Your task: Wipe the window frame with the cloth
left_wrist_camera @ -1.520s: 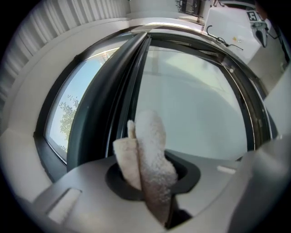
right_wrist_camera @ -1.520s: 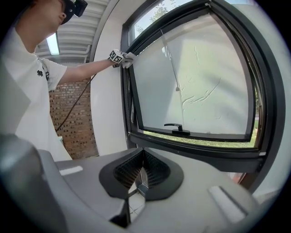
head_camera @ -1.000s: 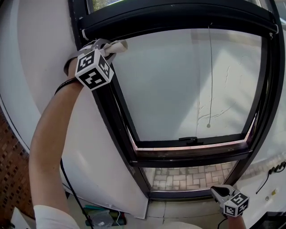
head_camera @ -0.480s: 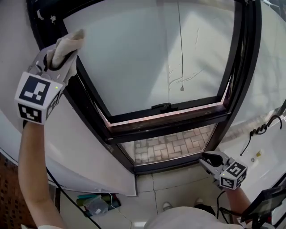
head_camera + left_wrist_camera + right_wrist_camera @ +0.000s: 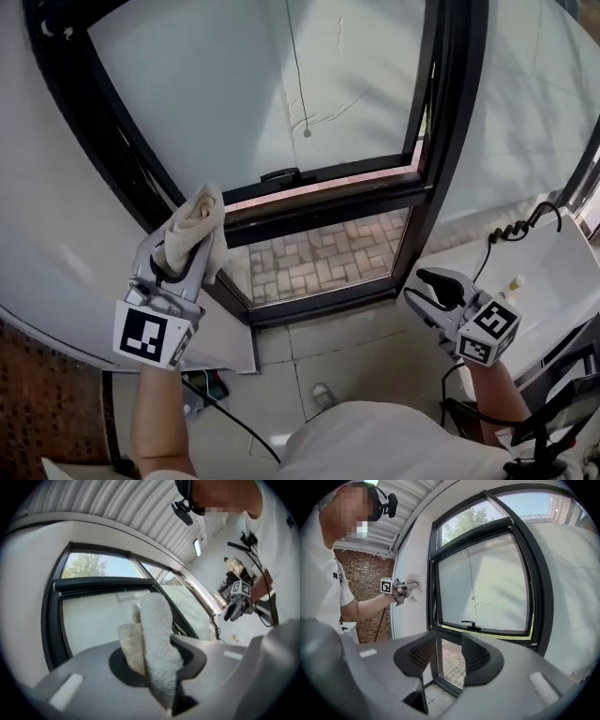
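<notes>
The white wall (image 5: 56,234) is surrounding a tall black metal window frame (image 5: 450,141). The left gripper (image 5: 186,255) is hovering just left of the frame's lower part and clenching a folded cream terry cloth (image 5: 199,217), which is sticking up from between its jaws. The right gripper (image 5: 433,286) is hanging low at the frame's right, its jaws opening with nothing between them.

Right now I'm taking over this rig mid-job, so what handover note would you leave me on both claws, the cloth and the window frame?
Left claw: shut on the cloth, held clear of the window frame, to its left.
Right claw: opening, nothing between its jaws, low by the frame's right side.
Done: no wiped stretch can be told.
To do: likely bring the cloth onto the frame and wipe.
</notes>
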{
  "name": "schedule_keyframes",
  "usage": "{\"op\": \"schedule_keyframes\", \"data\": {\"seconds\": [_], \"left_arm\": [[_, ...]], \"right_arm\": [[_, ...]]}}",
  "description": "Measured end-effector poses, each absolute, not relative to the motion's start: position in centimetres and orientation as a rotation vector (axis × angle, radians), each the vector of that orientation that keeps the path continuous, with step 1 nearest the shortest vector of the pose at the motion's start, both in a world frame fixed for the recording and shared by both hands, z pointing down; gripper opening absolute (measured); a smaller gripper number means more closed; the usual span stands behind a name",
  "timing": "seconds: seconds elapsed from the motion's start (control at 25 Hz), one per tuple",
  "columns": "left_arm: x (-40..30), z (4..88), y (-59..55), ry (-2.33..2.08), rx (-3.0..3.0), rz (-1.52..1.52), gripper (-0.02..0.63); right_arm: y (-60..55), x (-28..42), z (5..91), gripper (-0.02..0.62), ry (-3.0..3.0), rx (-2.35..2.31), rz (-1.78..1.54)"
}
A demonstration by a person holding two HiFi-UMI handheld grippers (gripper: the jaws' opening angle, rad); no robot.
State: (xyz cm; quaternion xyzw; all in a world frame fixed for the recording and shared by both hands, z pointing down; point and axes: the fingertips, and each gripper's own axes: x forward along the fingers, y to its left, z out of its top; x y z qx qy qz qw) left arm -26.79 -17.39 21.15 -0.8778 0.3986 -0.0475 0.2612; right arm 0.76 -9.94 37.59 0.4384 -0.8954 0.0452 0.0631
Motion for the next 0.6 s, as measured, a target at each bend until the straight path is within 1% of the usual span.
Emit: {"op": "schedule_keyframes", "data": {"seconds": [0.08, 0.2, 0.32, 0.44, 0.6], "left_arm": [[-23.8, 25.4, -13.6, 1.083, -2.534, -0.054, 0.106], [-19.3, 31.3, -8.4, 1.140, -2.675, 0.044, 0.104], [-14.3, 36.9, -3.1, 1.193, -2.682, -0.019, 0.104], [-11.8, 39.5, 2.2, 1.229, -2.727, -0.024, 0.105], [-10.7, 40.3, 6.5, 1.241, -2.772, -0.091, 0.106]], "right_arm": [[-5.6, 3.5, 37.8, 0.167, -2.652, 1.343, 0.179], [-2.2, 7.7, 39.0, 0.166, -2.648, 1.334, 0.148], [0.7, 11.1, 41.6, 0.167, -2.696, 1.292, 0.141], [3.9, 11.7, 43.3, 0.167, -2.722, 1.231, 0.168], [6.9, 11.0, 42.9, 0.170, -2.770, 1.170, 0.190]]}}
